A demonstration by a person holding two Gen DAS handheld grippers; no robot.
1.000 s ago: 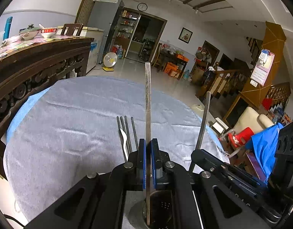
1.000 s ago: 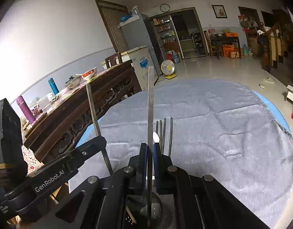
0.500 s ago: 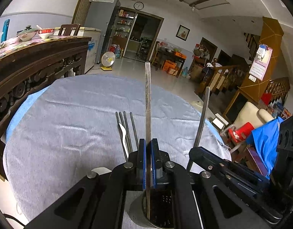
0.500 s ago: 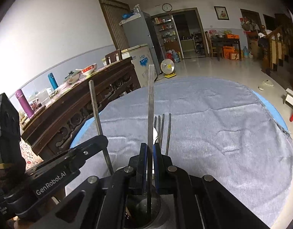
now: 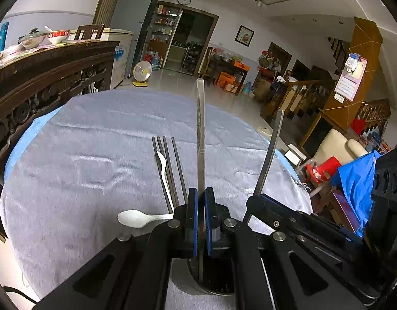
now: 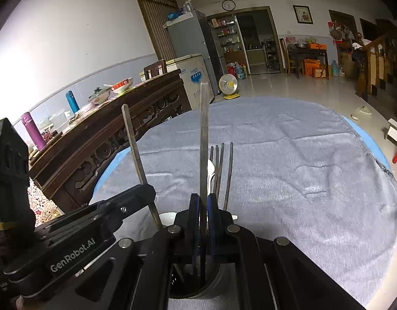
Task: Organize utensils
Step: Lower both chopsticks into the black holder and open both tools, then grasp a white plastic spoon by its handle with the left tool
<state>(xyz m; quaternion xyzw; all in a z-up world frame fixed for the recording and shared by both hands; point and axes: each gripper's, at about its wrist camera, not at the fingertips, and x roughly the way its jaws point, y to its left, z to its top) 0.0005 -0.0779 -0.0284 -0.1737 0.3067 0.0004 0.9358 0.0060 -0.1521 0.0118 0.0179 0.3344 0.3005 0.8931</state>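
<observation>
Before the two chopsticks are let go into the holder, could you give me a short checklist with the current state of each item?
1. Left gripper shut on its chopstick: ok.
2. Right gripper shut on its chopstick: ok.
3. Lower ends of both chopsticks inside the mouth of the utensil holder: ok for each gripper's own stick in its own view; how deep, cannot tell.
4. Holder upright on the grey cloth: cannot tell, the grippers hide most of it.
5. Utensils left to collect: not ok, four chopsticks and two white spoons lie on the cloth.
</observation>
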